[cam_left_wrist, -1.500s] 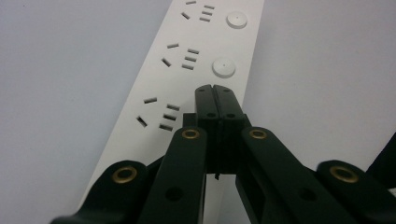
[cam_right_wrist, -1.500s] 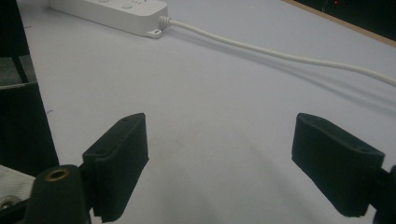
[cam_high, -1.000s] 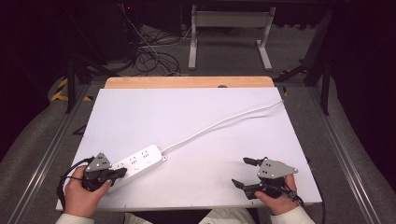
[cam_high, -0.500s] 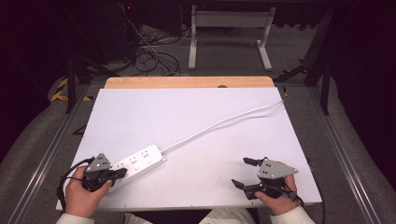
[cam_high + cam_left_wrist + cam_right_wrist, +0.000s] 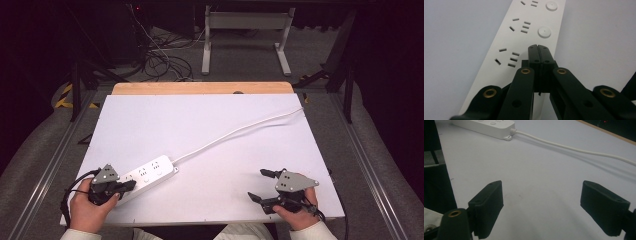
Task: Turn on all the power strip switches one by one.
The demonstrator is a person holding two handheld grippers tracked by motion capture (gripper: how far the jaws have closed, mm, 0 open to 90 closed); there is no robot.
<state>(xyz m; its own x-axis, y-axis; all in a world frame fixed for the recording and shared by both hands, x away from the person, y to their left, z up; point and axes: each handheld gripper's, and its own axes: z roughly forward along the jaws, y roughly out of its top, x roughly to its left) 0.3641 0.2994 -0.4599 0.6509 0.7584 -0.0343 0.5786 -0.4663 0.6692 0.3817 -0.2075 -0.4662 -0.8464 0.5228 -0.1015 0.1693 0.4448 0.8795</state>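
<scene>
Though the white power strip [image 5: 148, 172] lies near the desk's [image 5: 210, 125] front left corner, I can read no brand or lettering on it. The left claw [image 5: 539, 48] is pressed fully together over the strip's near end. The right claw [image 5: 261, 185] gapes wide, holding nothing, above bare desk.

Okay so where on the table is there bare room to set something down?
Bare: the far-left stretch above the power strip and its cord, and the near middle between strip and right gripper. Crowded: the near-left corner, where the left gripper meets the strip.
</scene>
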